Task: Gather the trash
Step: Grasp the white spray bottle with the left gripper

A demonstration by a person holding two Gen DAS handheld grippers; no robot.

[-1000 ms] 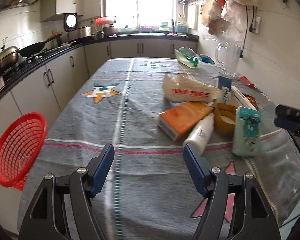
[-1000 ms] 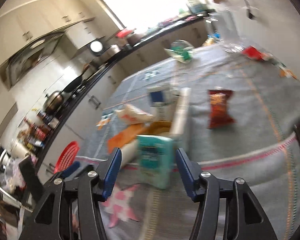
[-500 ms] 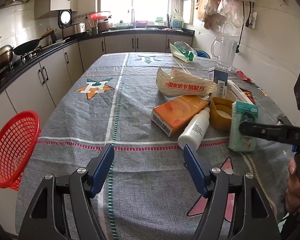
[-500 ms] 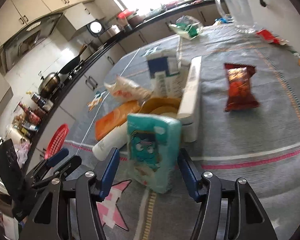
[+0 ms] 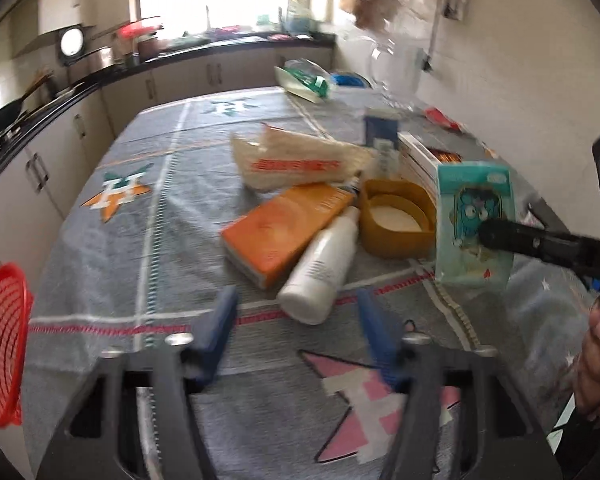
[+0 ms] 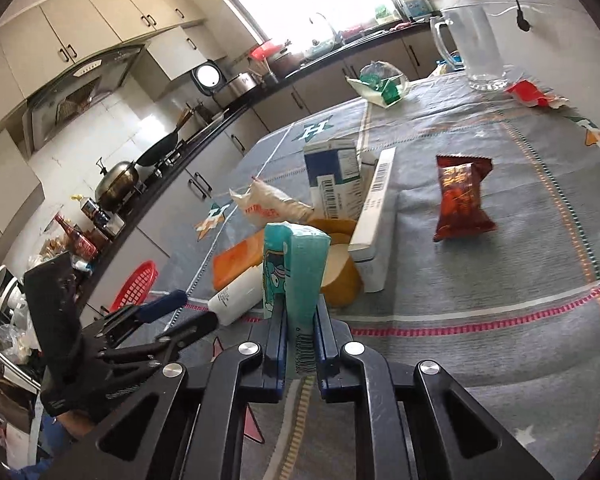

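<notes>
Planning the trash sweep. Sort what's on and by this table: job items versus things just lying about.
Job:
teal tissue pack, clamped in the right gripper
red snack wrapper
orange box
white bottle
red basket

Lying about:
glass pitcher
wok

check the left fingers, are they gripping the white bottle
No, the left gripper has its fingers apart with nothing between them, and the white bottle lies on the tablecloth beyond them.
</notes>
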